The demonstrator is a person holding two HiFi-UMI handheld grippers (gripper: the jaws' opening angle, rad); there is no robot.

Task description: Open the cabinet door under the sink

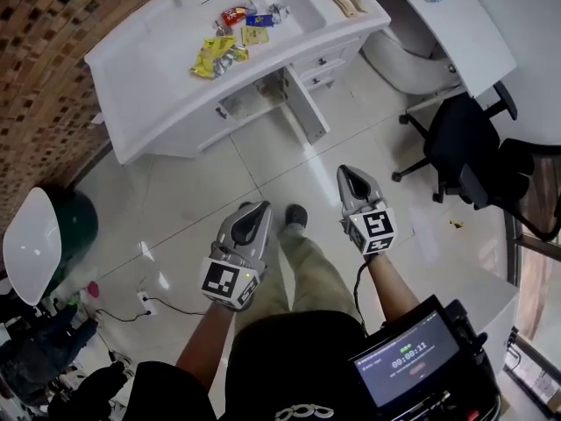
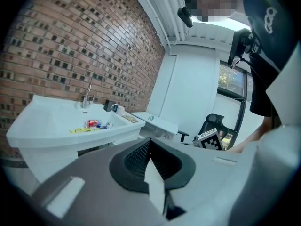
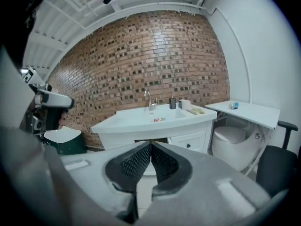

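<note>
Two claws hang over the floor (image 1: 202,191). The left claw (image 1: 256,210) and the right claw (image 1: 350,174) are both pressed together and hold nothing. One sink (image 1: 166,42) holds about six snack packs (image 1: 230,42). Under its front edge, one door (image 1: 304,108) sticks out, open. One screen (image 1: 408,360) reads 00:00:11.

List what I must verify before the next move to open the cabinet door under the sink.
1. Left gripper empty, jaws together: ok.
2. Right gripper empty, jaws together: ok.
3. Grippers within reach of the vanity: not ok; both hover over the floor, apart from it.
4. Cabinet door closed: cannot tell; it seems to stand out from the vanity.
5. Office chair off the path, at the right: ok.
</note>
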